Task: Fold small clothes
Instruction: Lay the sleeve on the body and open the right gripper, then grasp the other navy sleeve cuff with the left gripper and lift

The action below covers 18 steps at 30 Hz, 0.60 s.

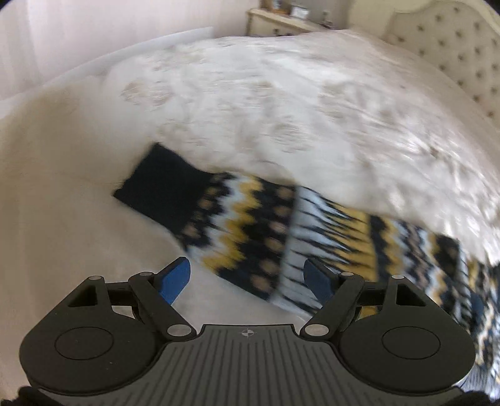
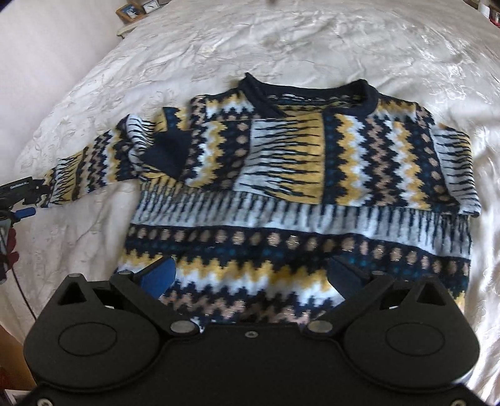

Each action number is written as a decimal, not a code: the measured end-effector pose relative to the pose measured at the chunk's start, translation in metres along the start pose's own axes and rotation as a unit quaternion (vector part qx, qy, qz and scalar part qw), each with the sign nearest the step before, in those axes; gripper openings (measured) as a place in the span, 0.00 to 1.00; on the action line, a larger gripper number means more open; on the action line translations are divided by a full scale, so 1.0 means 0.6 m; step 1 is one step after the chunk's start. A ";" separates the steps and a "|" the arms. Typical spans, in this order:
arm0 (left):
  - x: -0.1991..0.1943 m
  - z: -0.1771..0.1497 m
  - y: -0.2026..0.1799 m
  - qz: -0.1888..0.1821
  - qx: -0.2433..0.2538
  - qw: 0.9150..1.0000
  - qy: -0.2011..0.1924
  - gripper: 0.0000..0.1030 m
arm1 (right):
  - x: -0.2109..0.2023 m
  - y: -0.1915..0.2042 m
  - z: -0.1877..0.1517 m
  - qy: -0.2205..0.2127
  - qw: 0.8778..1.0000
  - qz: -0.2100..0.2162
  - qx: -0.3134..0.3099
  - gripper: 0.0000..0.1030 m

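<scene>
Hovering spread and released, the left gripper (image 1: 247,278) faces the sweater's sleeve (image 1: 250,225) across the frame's middle on the bed (image 1: 281,109); the right gripper (image 2: 250,274), fingers likewise released, overhangs the sweater (image 2: 297,187) at centre frame.

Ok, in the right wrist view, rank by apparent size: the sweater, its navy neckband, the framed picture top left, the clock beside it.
1. sweater
2. neckband
3. framed picture
4. clock, cropped by the frame edge, so the last two are unsure.
</scene>
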State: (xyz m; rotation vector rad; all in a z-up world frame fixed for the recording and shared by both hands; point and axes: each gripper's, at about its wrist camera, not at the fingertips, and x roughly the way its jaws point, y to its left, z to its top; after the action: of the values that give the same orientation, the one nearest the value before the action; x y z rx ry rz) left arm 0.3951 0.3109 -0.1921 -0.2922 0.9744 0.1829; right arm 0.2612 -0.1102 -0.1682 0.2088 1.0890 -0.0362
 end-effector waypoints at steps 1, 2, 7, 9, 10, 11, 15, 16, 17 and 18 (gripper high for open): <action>0.006 0.004 0.009 0.001 -0.005 1.000 0.000 0.77 | -0.001 0.005 0.001 0.000 1.000 0.001 -0.001 1.00; 0.015 0.008 0.016 0.002 -0.008 1.000 0.002 0.77 | -0.001 0.010 0.003 0.000 1.000 0.001 -0.002 1.00; 0.046 0.023 0.043 -0.017 -0.012 1.000 0.002 0.90 | 0.008 0.034 0.012 0.007 1.000 0.001 -0.011 1.00; 0.057 0.031 0.049 -0.027 -0.012 1.000 0.001 0.92 | 0.014 0.043 0.016 0.012 1.000 0.001 -0.016 1.00; 0.062 0.034 0.052 -0.030 -0.011 0.999 0.001 0.92 | 0.017 0.048 0.017 0.015 1.000 0.001 -0.018 1.00; 0.067 0.038 0.055 -0.033 -0.011 0.999 0.001 0.93 | 0.020 0.052 0.019 0.017 1.000 0.001 -0.021 1.00; 0.089 0.048 0.070 -0.062 -0.026 0.998 0.005 0.99 | 0.033 0.069 0.026 0.027 0.999 0.002 -0.028 1.00; 0.092 0.049 0.070 -0.064 -0.025 0.998 0.005 0.99 | 0.035 0.072 0.028 0.028 0.999 0.002 -0.029 1.00; 0.093 0.050 0.068 -0.065 -0.019 0.998 0.005 0.99 | 0.037 0.075 0.030 0.030 0.999 0.003 -0.031 1.00; 0.093 0.050 0.066 -0.063 -0.013 0.998 0.006 0.99 | 0.040 0.078 0.031 0.033 0.999 0.003 -0.033 1.00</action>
State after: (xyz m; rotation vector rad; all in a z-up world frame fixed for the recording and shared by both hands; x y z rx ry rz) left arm 0.4384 0.3592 -0.2290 -0.3780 0.9627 0.0778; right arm 0.2951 -0.0661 -0.1740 0.1544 1.1527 0.0110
